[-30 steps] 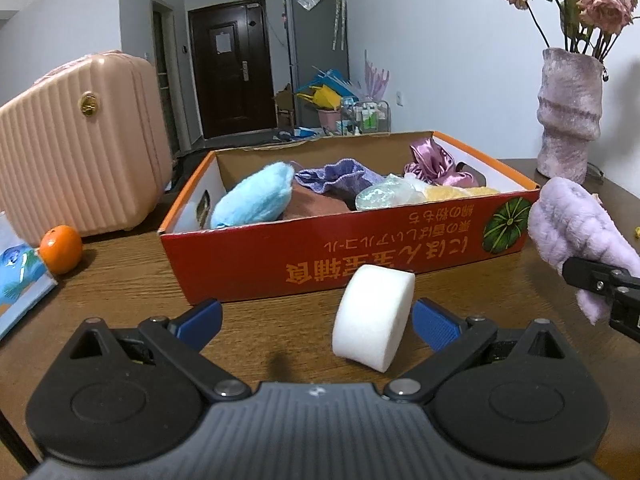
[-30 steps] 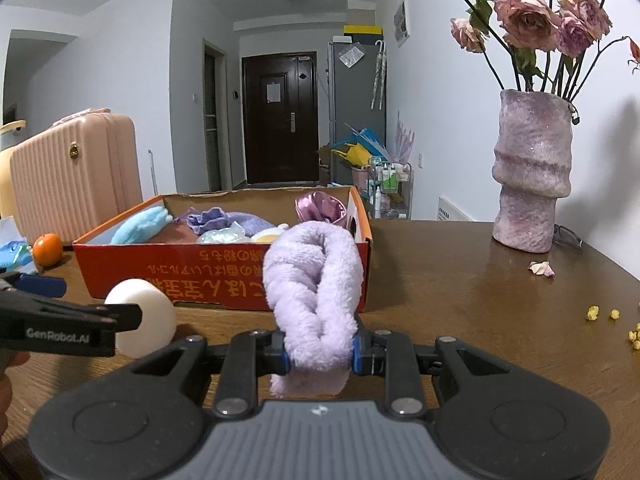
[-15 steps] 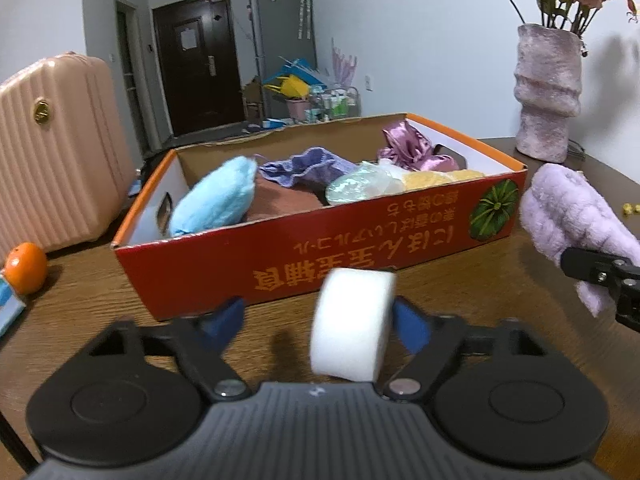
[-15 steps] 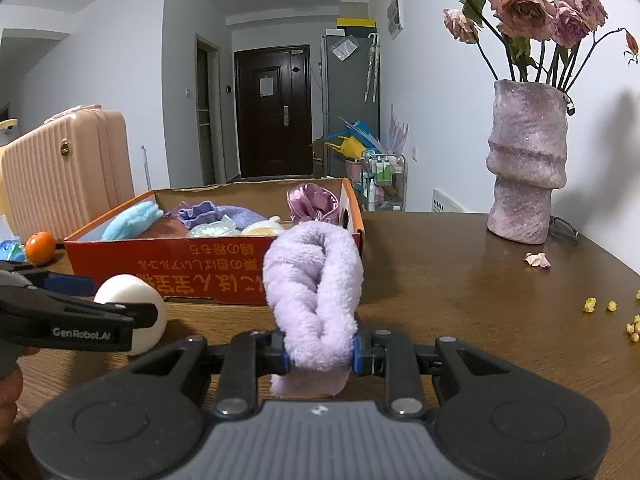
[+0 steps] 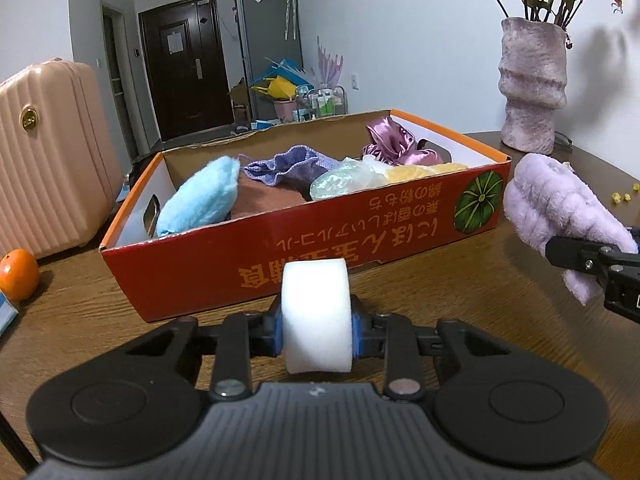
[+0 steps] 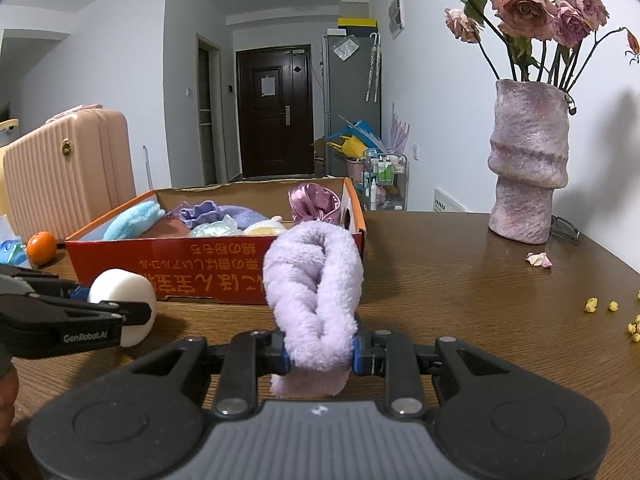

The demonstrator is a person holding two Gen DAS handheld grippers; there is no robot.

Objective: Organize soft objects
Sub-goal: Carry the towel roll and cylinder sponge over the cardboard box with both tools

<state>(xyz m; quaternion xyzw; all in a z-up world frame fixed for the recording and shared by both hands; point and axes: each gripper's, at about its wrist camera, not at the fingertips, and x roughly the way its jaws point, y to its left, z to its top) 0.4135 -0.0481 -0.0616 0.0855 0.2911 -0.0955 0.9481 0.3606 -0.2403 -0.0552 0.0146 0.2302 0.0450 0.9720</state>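
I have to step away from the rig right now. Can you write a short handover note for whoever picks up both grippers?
Left gripper: jaws have just been closing, now shut on the white sponge, in front of the orange box.
Right gripper: shut on the lilac towel, right of the sponge.
Done: box already holds a blue plush, cloths and other soft items.
Left: put sponge and towel into the box.

The bench (image 6: 460, 300) is dark wood with visible grain. Lower centre, a fluffy lilac cloth roll (image 6: 316, 292); left, a matt white foam puck (image 5: 316, 316); behind, a printed cardboard box (image 5: 320, 248); right, a rough stony vase (image 6: 528, 168).
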